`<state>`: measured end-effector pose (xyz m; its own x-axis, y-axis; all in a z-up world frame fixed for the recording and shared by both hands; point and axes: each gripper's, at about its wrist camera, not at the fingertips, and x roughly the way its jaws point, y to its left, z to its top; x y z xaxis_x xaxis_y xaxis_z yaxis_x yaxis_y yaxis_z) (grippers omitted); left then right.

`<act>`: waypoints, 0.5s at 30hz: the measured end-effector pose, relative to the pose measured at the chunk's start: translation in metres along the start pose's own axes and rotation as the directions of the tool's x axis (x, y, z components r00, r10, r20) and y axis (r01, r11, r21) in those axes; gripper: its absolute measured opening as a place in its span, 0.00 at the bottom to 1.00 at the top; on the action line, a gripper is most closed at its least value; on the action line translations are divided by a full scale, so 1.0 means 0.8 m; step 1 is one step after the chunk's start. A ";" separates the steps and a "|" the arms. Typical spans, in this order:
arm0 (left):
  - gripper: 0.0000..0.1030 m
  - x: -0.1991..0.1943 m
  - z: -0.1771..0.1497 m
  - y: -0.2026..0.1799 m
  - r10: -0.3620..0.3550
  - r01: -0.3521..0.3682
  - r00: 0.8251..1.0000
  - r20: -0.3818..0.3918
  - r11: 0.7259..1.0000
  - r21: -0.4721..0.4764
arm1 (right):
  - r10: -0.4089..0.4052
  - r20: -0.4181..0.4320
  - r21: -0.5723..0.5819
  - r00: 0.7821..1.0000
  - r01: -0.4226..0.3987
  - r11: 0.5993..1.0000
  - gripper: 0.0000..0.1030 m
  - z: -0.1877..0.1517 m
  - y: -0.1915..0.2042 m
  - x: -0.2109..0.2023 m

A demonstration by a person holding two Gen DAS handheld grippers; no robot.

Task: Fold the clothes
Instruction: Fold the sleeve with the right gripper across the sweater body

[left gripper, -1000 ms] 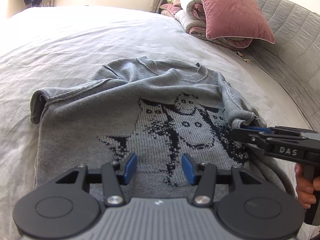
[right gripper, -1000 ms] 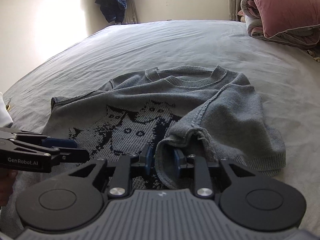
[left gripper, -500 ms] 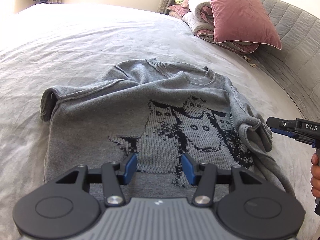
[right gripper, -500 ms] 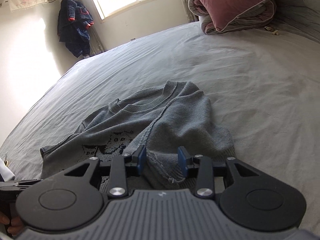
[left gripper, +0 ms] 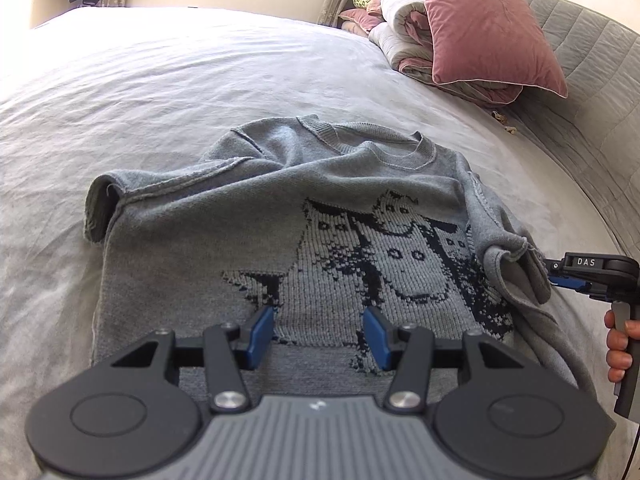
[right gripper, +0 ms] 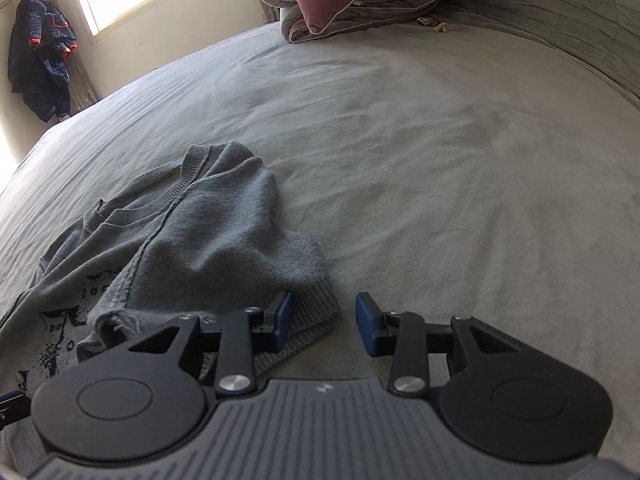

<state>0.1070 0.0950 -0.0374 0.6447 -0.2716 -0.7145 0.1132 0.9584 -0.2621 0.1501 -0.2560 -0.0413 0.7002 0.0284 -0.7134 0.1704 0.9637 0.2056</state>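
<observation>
My right claw has its blue pads parted with nothing pinched between them: the left pad sits just over the ribbed cuff of the right sleeve, the other over bare sheet, so it's empty. The left claw is about half open too, hanging over the lower front of the grey knitted sweater with the dark cat pattern and gripping nothing. Both point down at a slant toward the bed, and in the left view I can see a hand wrapped round the right handle at the sweater's edge. Progress-wise I'd say we're early: the sweater lies face up on the pale grey bed sheet, the left sleeve is tucked in across the shoulder, the right sleeve is flopped in over the side but bunched. Tidying that sleeve and folding the body up is all left.
</observation>
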 end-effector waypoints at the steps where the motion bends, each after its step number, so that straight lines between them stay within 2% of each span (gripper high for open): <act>1: 0.50 0.000 0.000 0.000 0.000 0.000 1.000 0.000 1.000 0.000 | -0.004 0.004 0.001 1.000 0.004 1.000 0.38 0.000 -0.001 0.002; 6: 0.50 0.000 -0.001 0.001 0.004 -0.004 1.000 0.001 1.000 0.001 | -0.027 0.025 -0.052 0.999 0.028 0.998 0.38 -0.005 0.008 0.007; 8: 0.50 -0.001 0.000 0.002 0.009 -0.009 1.000 0.004 1.000 0.001 | -0.034 0.035 -0.075 0.999 0.037 0.996 0.34 -0.007 0.011 0.010; 9: 0.50 -0.001 0.000 0.003 0.012 -0.012 1.000 0.006 1.000 0.000 | -0.028 0.038 -0.092 0.999 0.031 0.995 0.29 -0.009 0.014 0.011; 10: 0.50 -0.002 0.000 0.004 0.016 -0.016 1.000 0.009 1.000 -0.001 | -0.021 0.040 -0.109 0.999 0.025 0.994 0.16 -0.010 0.017 0.012; 11: 0.50 -0.003 0.000 0.004 0.020 -0.020 1.000 0.011 1.000 -0.003 | -0.016 0.042 -0.122 0.999 0.021 0.992 0.07 -0.011 0.019 0.013; 15: 0.50 -0.011 0.007 0.015 0.046 -0.046 0.999 0.024 0.999 -0.023 | -0.039 0.052 -0.139 0.998 0.046 0.989 0.06 -0.006 0.023 0.003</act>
<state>0.1066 0.1097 -0.0307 0.6675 -0.2246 -0.7099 0.0661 0.9676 -0.2439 0.1520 -0.2373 -0.0425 0.7279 -0.0228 -0.6853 0.1044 0.9915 0.0780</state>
